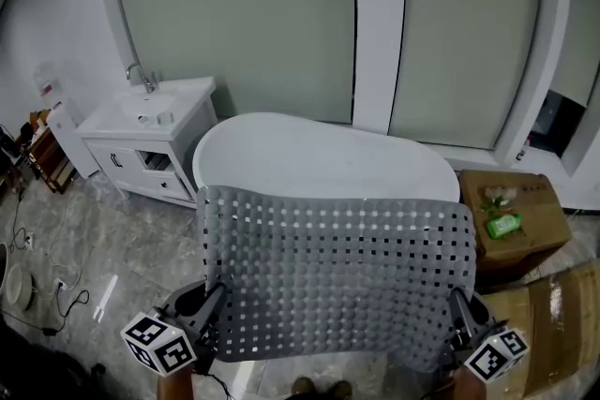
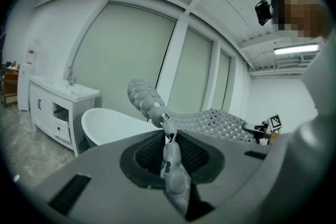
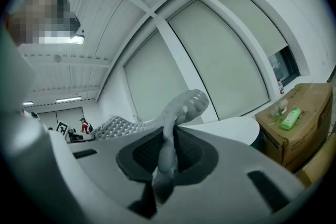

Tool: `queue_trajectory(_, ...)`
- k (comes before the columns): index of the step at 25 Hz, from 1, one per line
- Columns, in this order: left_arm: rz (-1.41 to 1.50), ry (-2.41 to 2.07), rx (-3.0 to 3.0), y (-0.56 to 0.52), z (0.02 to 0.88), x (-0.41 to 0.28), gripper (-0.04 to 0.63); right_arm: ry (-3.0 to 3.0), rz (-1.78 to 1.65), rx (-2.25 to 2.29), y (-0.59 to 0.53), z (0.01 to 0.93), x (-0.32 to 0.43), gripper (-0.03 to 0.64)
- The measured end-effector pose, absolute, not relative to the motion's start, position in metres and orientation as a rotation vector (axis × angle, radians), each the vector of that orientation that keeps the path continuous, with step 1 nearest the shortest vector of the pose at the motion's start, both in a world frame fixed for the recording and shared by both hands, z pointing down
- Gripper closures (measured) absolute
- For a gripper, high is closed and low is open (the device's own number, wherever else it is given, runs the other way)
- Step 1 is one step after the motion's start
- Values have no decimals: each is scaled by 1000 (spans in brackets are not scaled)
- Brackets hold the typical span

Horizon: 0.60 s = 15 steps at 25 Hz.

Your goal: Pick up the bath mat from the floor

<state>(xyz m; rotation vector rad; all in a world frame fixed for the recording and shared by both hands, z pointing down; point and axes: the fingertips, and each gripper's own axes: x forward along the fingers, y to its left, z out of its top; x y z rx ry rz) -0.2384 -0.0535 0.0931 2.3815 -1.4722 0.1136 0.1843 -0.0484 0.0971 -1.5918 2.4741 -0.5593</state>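
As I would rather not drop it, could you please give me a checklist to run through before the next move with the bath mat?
1. Grip of the left gripper on the bath mat: ok, shut on one near corner.
2. Grip of the right gripper: ok, shut on the other near corner.
3. Mat off the floor: ok, it is held up between both grippers.
4. Mat free of folds: ok, it is spread open.
5. Far edge clear of the bathtub: cannot tell, since it overlaps the tub in the head view.
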Motion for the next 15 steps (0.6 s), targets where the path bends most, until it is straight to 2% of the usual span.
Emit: queue_trajectory(15,123,-1446,2407,-54,86,-241,535,2460,-534,-1625,-35,89,188,575)
